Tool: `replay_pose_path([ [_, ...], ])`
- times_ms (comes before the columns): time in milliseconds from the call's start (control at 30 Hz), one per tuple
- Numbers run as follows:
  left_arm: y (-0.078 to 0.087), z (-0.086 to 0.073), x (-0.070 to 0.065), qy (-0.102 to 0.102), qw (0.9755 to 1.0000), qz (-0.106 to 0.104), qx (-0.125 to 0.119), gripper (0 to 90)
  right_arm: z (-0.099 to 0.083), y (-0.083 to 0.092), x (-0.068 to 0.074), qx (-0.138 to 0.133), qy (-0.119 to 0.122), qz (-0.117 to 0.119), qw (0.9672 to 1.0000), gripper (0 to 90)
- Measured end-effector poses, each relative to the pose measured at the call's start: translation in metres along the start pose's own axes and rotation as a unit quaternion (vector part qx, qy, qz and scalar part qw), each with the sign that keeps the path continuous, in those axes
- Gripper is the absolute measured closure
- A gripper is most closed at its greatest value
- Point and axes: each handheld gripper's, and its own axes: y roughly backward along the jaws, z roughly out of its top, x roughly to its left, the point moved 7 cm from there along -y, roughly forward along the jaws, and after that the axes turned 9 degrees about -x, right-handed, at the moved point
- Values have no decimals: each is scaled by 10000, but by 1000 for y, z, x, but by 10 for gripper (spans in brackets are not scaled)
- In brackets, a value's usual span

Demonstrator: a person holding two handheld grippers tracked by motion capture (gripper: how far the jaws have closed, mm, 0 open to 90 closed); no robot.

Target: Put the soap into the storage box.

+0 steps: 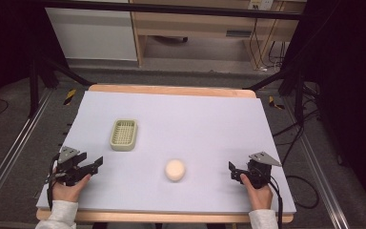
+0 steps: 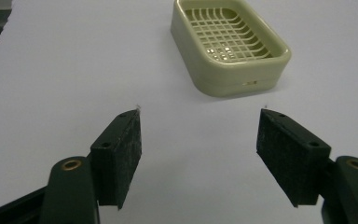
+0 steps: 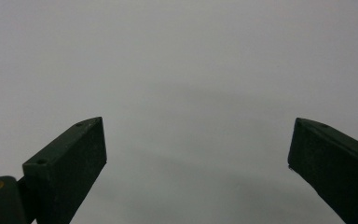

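Pale and round, the soap (image 1: 175,170) is sitting near the table's (image 1: 209,119) front edge, between both grippers, nothing touching it. Toward the left edge the green soap dish (image 1: 124,134) is waiting empty. The left gripper (image 1: 94,164) and right gripper (image 1: 231,171) are resting with jaws apart, holding nothing, probably readying to lift it.

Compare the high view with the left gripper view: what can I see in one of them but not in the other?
High view alone: the round cream soap lying between the two grippers, the right gripper, both hands and the floor around the table.

Left gripper view alone: the grid inside the soap dish close up, and the left gripper with its jaws apart and nothing between them.

Both: the pale green soap dish, empty, on the white table surface.
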Motion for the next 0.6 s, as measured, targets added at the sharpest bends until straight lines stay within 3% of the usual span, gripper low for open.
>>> replay_pose_path([
  [333,0,4,-14,-102,9999,-118,-58,325,2,5,-6,-90,-39,-82,9999,47],
  [600,-1,8,-24,-202,9995,-210,-90,321,2,5,-2,-84,8,-46,10000,47],
])
